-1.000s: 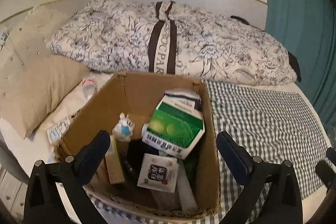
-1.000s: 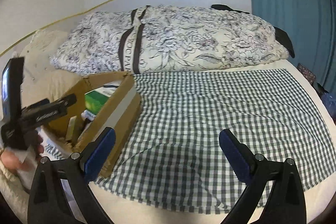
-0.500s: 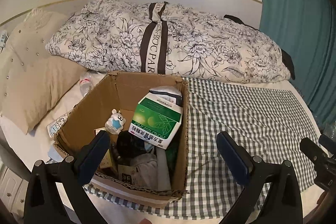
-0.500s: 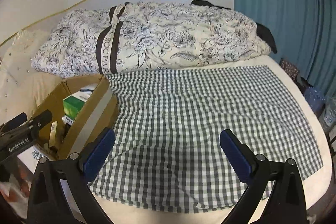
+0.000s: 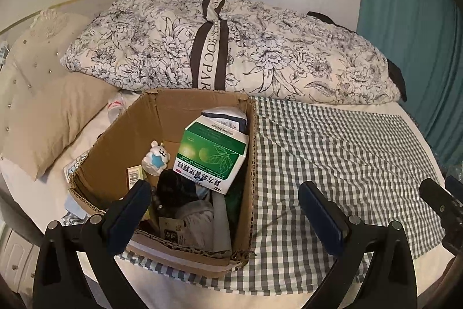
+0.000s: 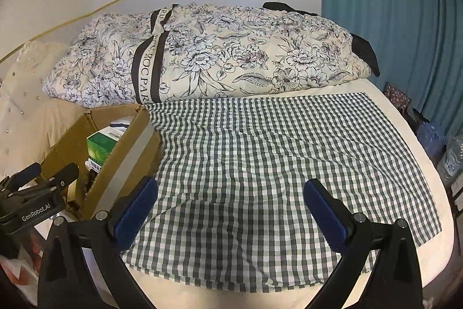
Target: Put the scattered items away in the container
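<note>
A brown cardboard box (image 5: 121, 141) stands on a green checked cloth (image 5: 332, 152) on the bed. Inside lie a green and white medicine box (image 5: 211, 158), a small white toy with a blue star (image 5: 156, 160), a black item (image 5: 173, 187) and several packets. My left gripper (image 5: 225, 210) is open and empty, just above the box's near right corner. My right gripper (image 6: 228, 207) is open and empty over the cloth (image 6: 275, 158), to the right of the box (image 6: 127, 152). The left gripper (image 6: 37, 184) shows at the left edge of the right wrist view.
A rolled floral duvet (image 5: 231, 48) lies along the back of the bed. A beige pillow (image 5: 49, 118) and a small plastic bottle (image 5: 115, 106) lie left of the box. A teal curtain (image 6: 390, 19) hangs at the right, with water bottles (image 6: 451, 155) by the bed's right edge.
Both grippers have pulled back from the box and stay open. In the left wrist view the box has shrunk and shifted left. The right gripper has swung right over the cloth.
</note>
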A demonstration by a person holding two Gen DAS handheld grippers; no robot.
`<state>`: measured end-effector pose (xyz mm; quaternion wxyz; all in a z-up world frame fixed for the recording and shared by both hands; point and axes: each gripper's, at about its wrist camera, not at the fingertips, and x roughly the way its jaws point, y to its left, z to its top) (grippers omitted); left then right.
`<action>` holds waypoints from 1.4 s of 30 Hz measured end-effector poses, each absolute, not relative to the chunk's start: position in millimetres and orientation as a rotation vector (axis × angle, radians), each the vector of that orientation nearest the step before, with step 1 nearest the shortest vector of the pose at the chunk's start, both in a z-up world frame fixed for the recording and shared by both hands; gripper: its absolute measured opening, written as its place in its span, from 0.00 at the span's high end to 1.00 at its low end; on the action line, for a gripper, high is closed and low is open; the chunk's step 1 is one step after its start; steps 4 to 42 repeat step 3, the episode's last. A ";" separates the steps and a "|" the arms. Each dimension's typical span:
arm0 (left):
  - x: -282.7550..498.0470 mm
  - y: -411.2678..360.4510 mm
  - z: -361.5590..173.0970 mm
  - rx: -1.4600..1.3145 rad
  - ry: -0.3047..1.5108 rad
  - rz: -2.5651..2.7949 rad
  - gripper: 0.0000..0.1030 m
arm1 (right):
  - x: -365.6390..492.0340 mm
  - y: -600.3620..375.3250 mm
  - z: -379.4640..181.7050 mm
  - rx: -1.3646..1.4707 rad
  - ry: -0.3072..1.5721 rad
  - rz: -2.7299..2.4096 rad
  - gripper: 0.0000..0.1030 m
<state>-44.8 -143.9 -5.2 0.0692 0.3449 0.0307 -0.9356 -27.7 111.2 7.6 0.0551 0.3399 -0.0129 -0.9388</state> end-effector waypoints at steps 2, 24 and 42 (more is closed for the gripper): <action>-42.3 -141.4 -5.5 1.025 0.071 -2.821 0.00 | -27.5 112.5 7.3 1.033 -0.036 -2.845 0.01; -41.8 -140.5 -5.6 1.025 0.062 -2.821 0.00 | -26.7 112.4 7.2 1.033 -0.034 -2.843 0.01; -41.8 -140.5 -5.6 1.025 0.062 -2.821 0.00 | -26.7 112.4 7.2 1.033 -0.034 -2.843 0.01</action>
